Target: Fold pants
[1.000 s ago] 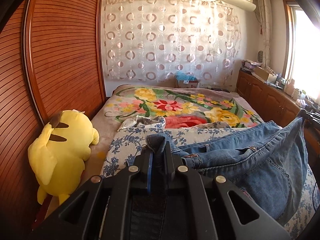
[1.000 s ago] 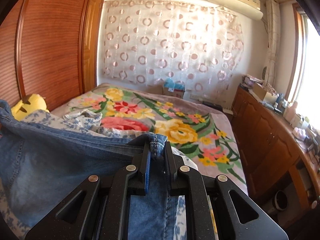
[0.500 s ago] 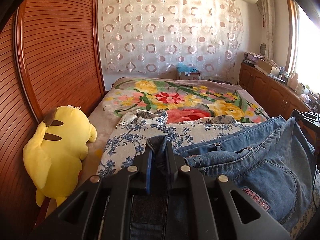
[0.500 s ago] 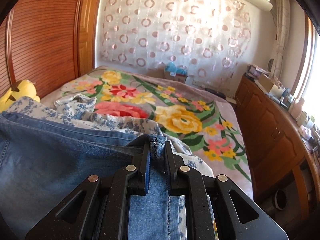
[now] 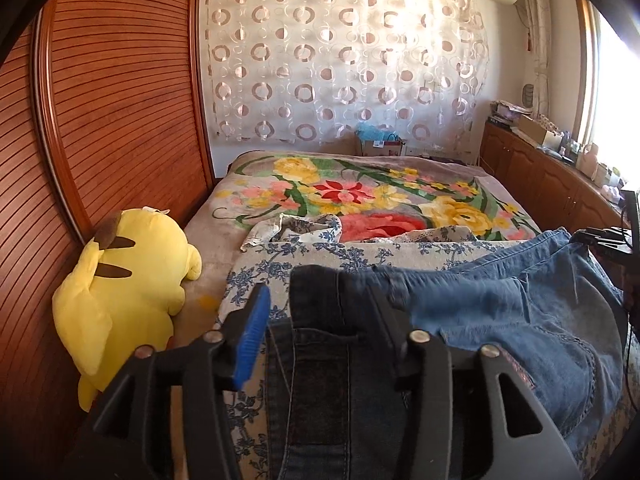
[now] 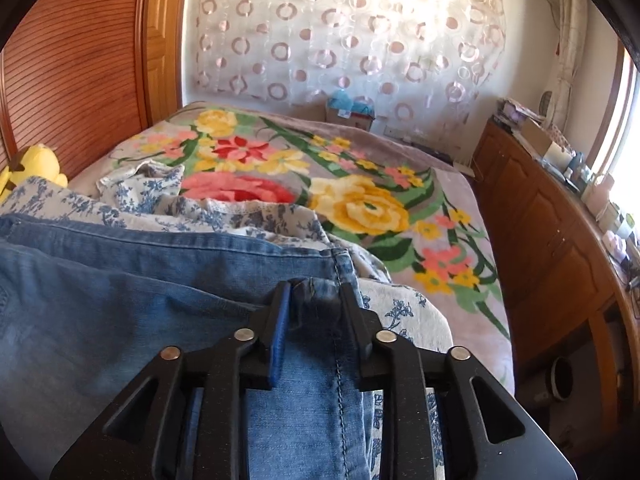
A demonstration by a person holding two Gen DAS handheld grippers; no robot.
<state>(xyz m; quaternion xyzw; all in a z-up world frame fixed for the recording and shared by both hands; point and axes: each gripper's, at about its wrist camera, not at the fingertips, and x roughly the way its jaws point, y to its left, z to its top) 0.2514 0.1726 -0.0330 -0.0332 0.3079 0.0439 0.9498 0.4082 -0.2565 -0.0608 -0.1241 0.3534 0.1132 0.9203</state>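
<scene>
Blue denim jeans [image 5: 500, 312] lie on a blue-flowered white sheet [image 5: 304, 256] at the near end of the bed. My left gripper [image 5: 316, 300] is open, its jaws spread wide around a dark fold of the jeans. My right gripper [image 6: 314, 296] is open too, its jaws a little apart either side of the jeans' seam [image 6: 340, 360]. The jeans [image 6: 120, 300] spread to the left in the right wrist view. The right gripper's tool shows at the far right of the left wrist view [image 5: 608, 240].
A yellow plush toy [image 5: 124, 280] sits at the bed's left edge against a wooden slatted wardrobe [image 5: 100, 120]. A flowered blanket [image 6: 320, 184] covers the far bed. Wooden cabinets [image 6: 540, 232] with clutter run along the right under a window.
Both grippers held the jeans shut before and have opened now, the left one wide. The jeans have dropped onto the sheet.
</scene>
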